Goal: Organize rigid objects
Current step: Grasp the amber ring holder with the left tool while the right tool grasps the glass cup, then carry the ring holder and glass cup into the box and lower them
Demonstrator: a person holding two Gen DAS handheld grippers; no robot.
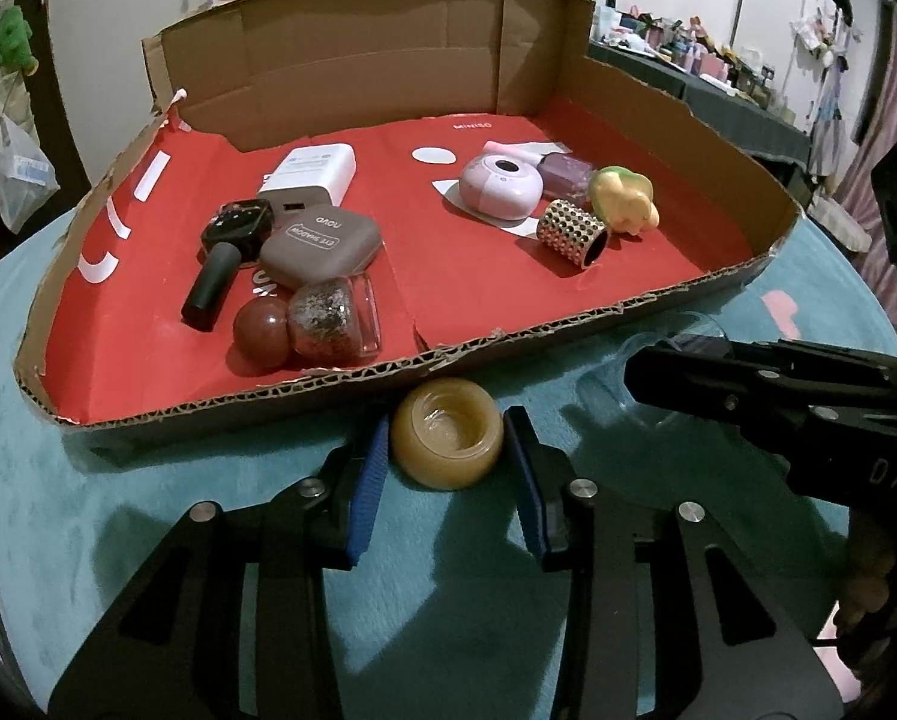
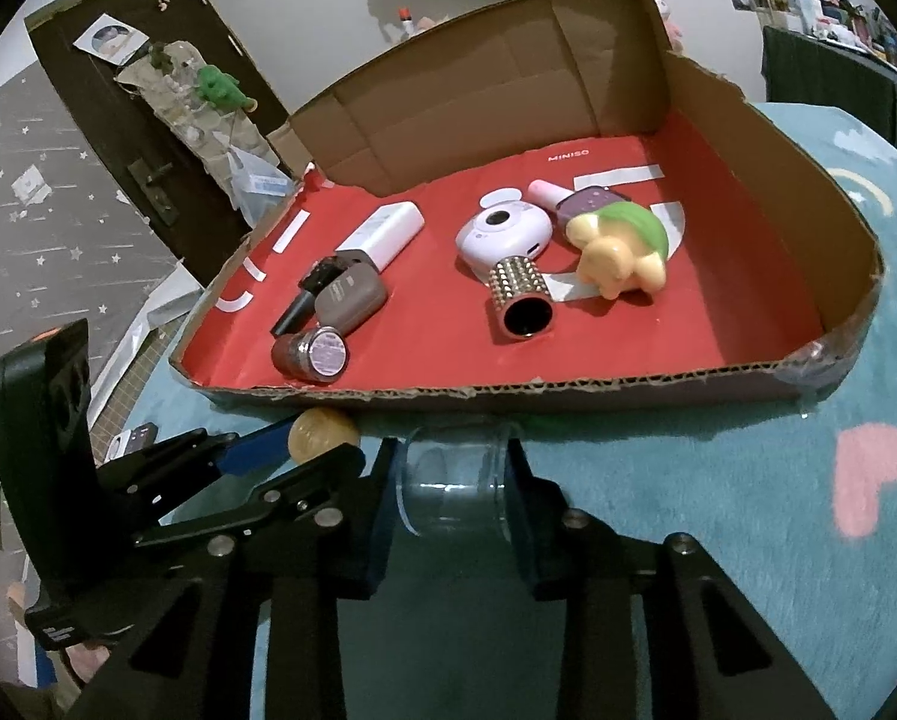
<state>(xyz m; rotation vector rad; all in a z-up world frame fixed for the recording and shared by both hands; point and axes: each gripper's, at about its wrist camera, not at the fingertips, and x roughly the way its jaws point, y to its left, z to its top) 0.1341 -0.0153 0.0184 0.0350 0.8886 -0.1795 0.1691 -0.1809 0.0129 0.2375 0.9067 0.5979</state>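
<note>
A shallow cardboard tray [image 1: 526, 333] with a red floor lies on a teal cloth. My left gripper [image 1: 446, 450] is shut on a tan round jar [image 1: 446, 433] just in front of the tray's near wall. My right gripper [image 2: 453, 480] is shut on a clear plastic cup [image 2: 453, 480] lying on its side, also just outside the near wall [image 2: 568, 387]. In the left wrist view the right gripper [image 1: 658, 372] comes in from the right. In the right wrist view the left gripper [image 2: 280, 444] and the tan jar [image 2: 322, 432] show at left.
In the tray's left group: a white box [image 1: 316, 171], brown eyeshadow case [image 1: 322, 246], black watch [image 1: 238, 222], black tube [image 1: 211, 294], red ball [image 1: 262, 333], glitter jar [image 1: 331, 318]. Right group: pink camera [image 1: 499, 186], studded cylinder [image 1: 571, 234], yellow-green toy [image 1: 622, 198], purple bottle [image 1: 565, 171].
</note>
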